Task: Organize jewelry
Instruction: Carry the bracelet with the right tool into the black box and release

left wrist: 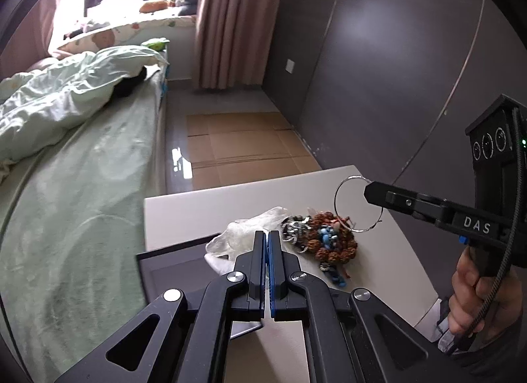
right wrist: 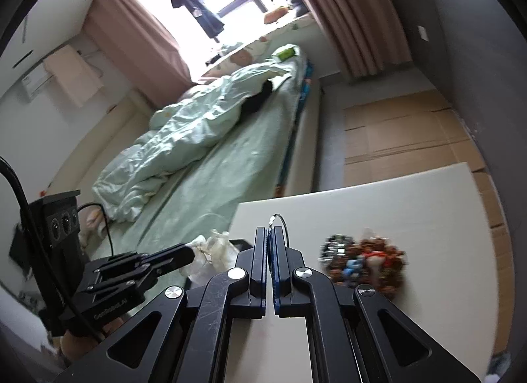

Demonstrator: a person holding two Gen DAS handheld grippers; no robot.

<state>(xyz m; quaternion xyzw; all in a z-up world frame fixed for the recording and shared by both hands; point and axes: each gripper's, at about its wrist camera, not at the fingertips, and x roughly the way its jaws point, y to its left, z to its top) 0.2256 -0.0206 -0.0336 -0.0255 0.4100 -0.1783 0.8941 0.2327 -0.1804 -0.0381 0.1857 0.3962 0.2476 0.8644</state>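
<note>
My left gripper point(left wrist: 266, 234) covers part of the crumpled clear bag point(left wrist: 245, 234) and the near corner of the dark tray point(left wrist: 171, 271). In my right wrist view the jewelry pile point(right wrist: 364, 264) is motion-blurred, so single beads and chains cannot be told apart. The thin wire hoop point(left wrist: 357, 204) is pinched at my right gripper point(right wrist: 268, 234), and there only a short arc shows above the tips. My right hand point(left wrist: 477, 297) is cut off by the edge of the left wrist view. Whether the bag holds anything cannot be told.
</note>
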